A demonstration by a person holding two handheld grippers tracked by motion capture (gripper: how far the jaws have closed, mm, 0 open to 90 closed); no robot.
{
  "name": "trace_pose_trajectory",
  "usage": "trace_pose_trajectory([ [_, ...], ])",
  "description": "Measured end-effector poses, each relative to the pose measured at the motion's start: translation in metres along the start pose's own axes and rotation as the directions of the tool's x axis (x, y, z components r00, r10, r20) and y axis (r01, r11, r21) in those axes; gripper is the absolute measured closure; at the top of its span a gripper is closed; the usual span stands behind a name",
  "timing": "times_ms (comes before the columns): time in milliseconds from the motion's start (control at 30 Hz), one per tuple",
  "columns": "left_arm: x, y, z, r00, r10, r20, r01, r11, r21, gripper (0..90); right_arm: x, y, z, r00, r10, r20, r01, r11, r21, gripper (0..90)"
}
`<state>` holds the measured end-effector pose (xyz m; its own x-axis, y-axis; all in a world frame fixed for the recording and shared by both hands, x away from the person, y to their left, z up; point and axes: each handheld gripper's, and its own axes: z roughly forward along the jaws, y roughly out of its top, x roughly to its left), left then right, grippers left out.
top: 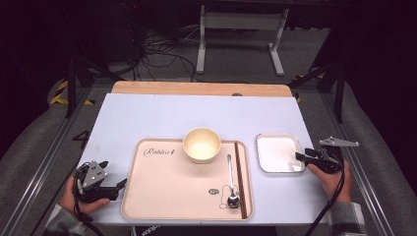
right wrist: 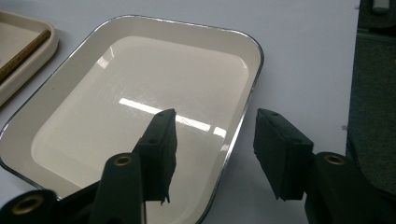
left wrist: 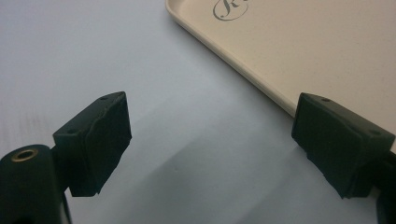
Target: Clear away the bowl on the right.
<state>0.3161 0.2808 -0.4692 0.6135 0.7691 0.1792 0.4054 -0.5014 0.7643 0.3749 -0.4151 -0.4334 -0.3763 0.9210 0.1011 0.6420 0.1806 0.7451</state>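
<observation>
Beige tray (top: 162, 189) at the tabletop's (top: 147, 118) near edge. On the tray: cream bowl (top: 201, 144) at its far rim; metal spoon (top: 231, 182) and dark chopsticks (top: 240, 179) lying lengthwise along its right side.

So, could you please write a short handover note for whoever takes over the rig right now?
Left gripper: open, holding nothing, beside the left edge of the tray.
Right gripper: open, jaws astride the right rim of the white dish, not closed on it.
Bowl, spoon and chopsticks sit on the tray; the dish sits on the table, right of it.
Done: nothing gripped. Left, probably: grip the dish.
</observation>
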Motion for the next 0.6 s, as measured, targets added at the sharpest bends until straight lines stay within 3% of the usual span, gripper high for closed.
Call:
trace_pose_trajectory([
  [233,0.0,0.0,0.0,1.0,0.004,-0.003,-0.004,1.0,0.005,12.7,-0.006,-0.004,0.007,0.9981,0.055,-0.029,-0.054,0.997,0.047,64.1],
  [600,0.0,0.0,0.002,0.9999,0.008,-0.006,-0.008,0.9999,0.013,12.6,-0.01,-0.003,0.012,0.9941,0.103,-0.034,-0.101,0.993,0.062,70.3],
])
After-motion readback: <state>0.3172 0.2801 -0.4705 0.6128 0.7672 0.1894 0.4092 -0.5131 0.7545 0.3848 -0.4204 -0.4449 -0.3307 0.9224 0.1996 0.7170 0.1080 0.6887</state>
